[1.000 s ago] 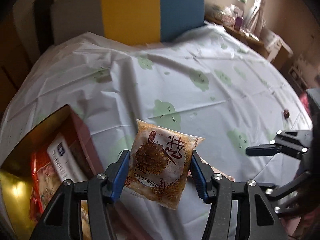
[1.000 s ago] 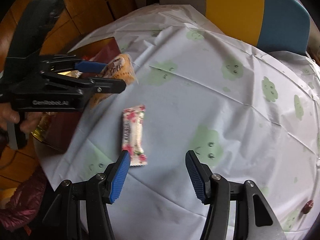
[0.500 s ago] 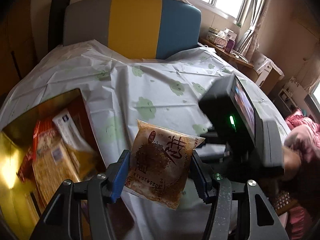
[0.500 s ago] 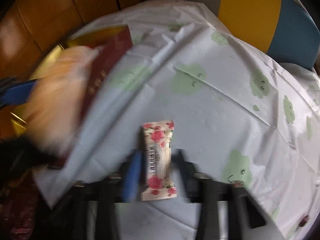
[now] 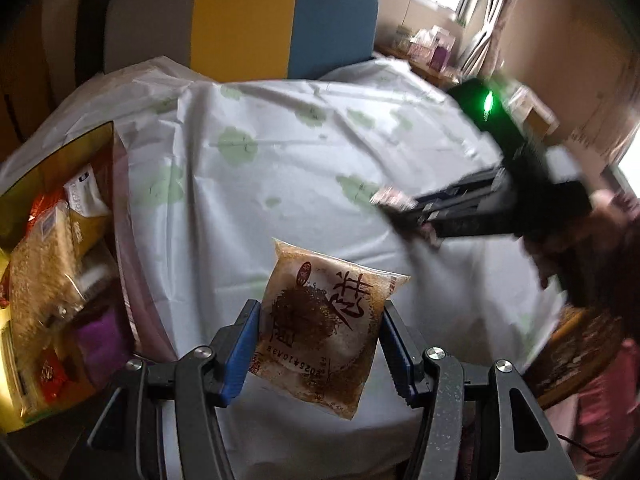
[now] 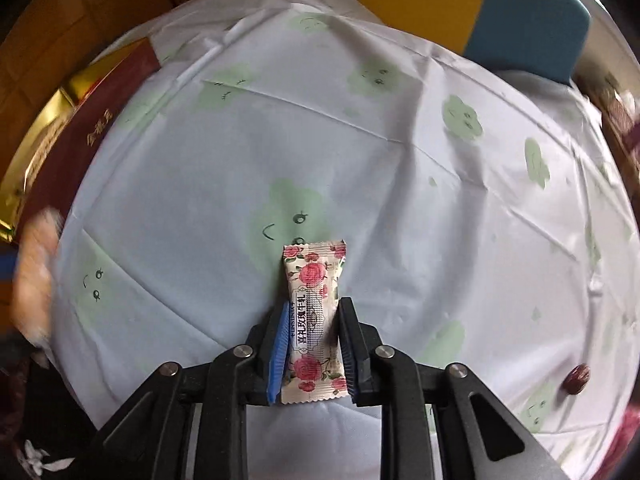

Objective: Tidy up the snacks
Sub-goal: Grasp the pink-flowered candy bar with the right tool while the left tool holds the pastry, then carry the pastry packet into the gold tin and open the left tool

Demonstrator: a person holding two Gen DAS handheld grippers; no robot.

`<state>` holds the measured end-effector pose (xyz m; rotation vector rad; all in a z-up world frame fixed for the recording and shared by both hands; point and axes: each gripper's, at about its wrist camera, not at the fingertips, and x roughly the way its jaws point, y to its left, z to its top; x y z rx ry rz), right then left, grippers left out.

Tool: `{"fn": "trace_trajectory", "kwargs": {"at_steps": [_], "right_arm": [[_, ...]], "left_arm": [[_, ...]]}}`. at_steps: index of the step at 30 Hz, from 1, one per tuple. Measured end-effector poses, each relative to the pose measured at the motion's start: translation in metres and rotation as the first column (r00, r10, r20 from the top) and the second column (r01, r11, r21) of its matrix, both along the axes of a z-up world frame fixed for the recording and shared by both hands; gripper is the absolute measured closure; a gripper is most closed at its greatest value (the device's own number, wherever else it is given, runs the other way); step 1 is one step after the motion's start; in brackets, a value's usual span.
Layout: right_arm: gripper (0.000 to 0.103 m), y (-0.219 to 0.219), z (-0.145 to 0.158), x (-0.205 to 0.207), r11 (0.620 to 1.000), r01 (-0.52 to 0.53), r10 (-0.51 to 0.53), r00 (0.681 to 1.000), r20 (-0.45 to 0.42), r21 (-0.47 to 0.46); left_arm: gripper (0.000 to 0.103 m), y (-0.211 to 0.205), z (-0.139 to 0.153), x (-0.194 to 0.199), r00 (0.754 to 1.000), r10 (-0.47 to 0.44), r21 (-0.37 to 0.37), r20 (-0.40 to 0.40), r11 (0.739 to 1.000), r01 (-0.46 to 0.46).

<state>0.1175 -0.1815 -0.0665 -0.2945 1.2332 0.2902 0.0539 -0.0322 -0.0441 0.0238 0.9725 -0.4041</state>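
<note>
**Two wrapped snacks held over the clothed table**

Left gripper (image 5: 320, 354): blue ribbed pads pinch a flat, crinkly clear-plastic brown pastry packet (image 5: 326, 332), above the near edge. Right gripper (image 6: 314, 354): jaws pinch a slim, glossy rose-printed candy bar wrapper (image 6: 314, 320). Gold-lined maroon cardboard box (image 5: 120, 216), left edge, holds assorted packets. Creased white plastic tablecloth (image 6: 360, 160) with green clouds.

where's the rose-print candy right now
In the right wrist view, the rose-print candy sits bottom centre, pinched between the right gripper pads on the tablecloth.
</note>
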Motion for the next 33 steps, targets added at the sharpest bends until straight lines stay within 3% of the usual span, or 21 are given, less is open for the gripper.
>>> {"fn": "trace_trajectory", "kwargs": {"at_steps": [10, 20, 33], "right_arm": [[0.078, 0.005, -0.002, -0.008, 0.997, -0.046, 0.048, 0.998, 0.041, -0.066], [0.078, 0.013, 0.001, -0.019, 0.995, -0.063, 0.067, 0.996, 0.058, -0.083], [0.078, 0.023, 0.000, -0.032, 0.987, -0.092, 0.106, 0.989, 0.099, -0.130]], "left_arm": [[0.043, -0.020, -0.025, -0.003, 0.997, 0.038, 0.098, 0.071, 0.994, -0.044], [0.044, -0.014, -0.015, -0.008, 0.994, 0.081, 0.067, 0.072, 0.994, -0.086], [0.044, 0.001, 0.023, -0.024, 0.984, 0.113, 0.012, 0.138, 0.993, -0.116]]}}
